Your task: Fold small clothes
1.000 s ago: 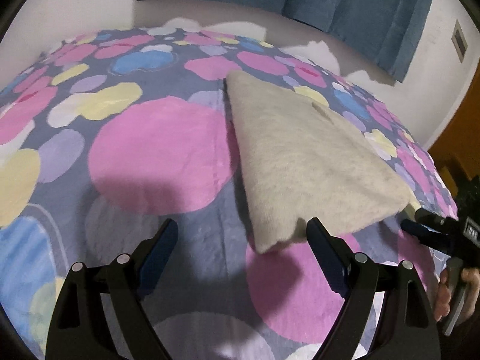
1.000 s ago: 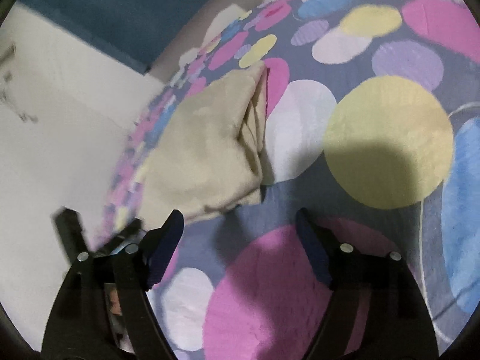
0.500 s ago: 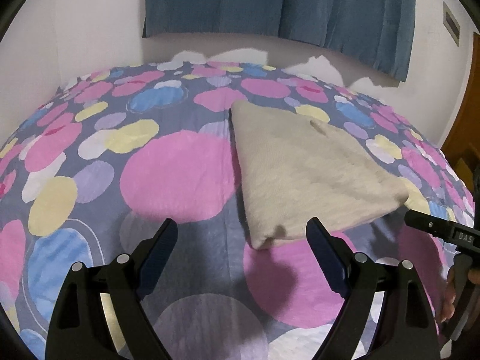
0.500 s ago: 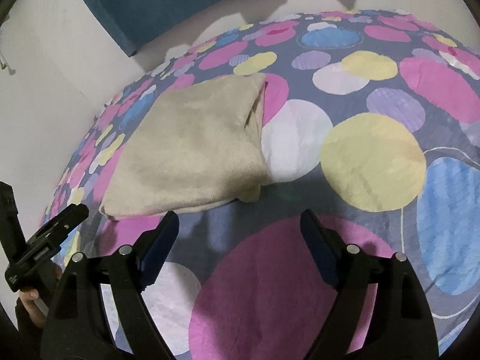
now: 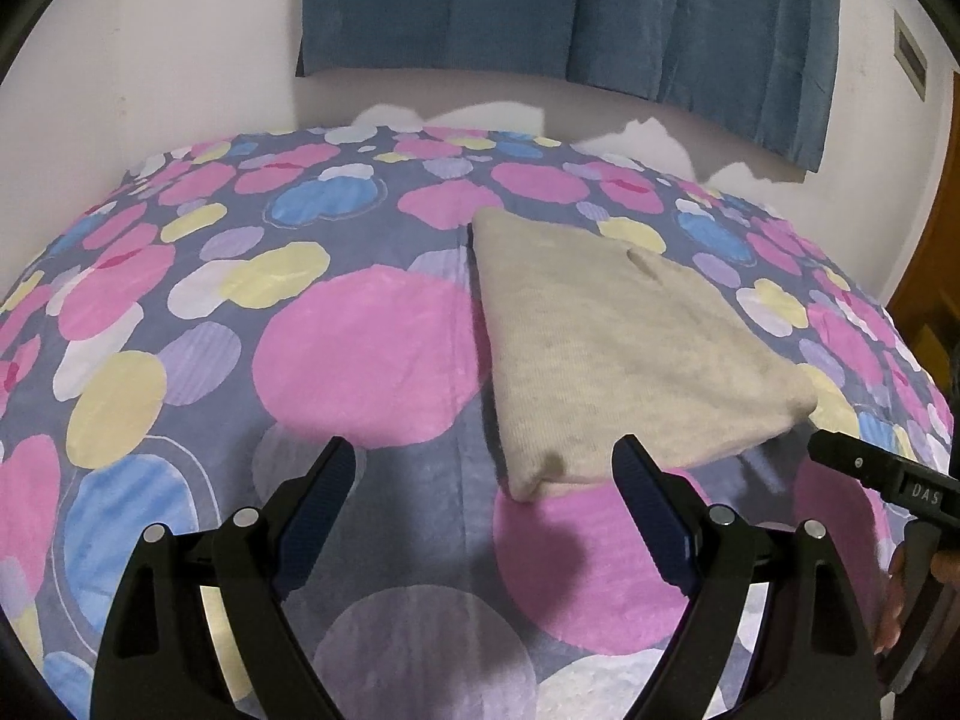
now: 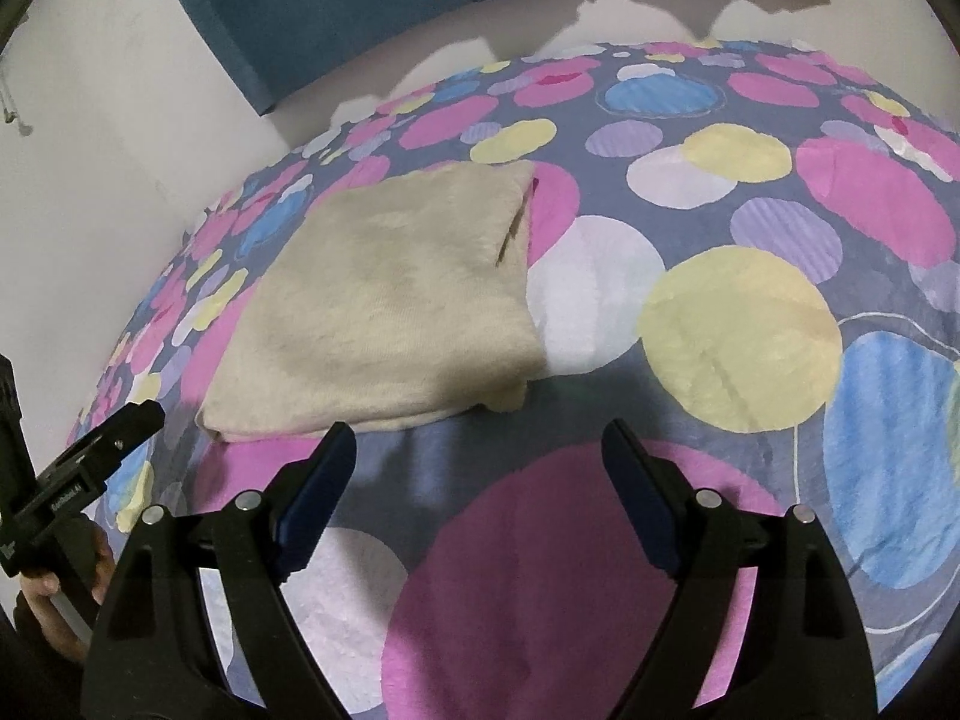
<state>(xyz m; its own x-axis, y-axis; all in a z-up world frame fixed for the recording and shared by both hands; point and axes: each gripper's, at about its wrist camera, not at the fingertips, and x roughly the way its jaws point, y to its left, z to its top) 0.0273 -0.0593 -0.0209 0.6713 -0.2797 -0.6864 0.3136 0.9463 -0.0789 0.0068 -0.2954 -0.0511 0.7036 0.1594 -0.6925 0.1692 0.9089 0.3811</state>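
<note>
Left claw [image 5: 485, 468] gaping, empty, above the bed [image 5: 360, 354]. Right claw [image 6: 477, 453] likewise wide, empty. Folded beige garment [image 5: 606, 348] lies flat on bed, just beyond both claws; edge layers unclear. Blue curtain [image 5: 570, 6] far.

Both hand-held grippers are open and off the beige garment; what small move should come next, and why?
Probably none on this piece: the beige garment already lies as a compact folded rectangle on the bedspread. The left hand-held gripper and right hand-held gripper hold nothing, so backing off looks sensible.
</note>
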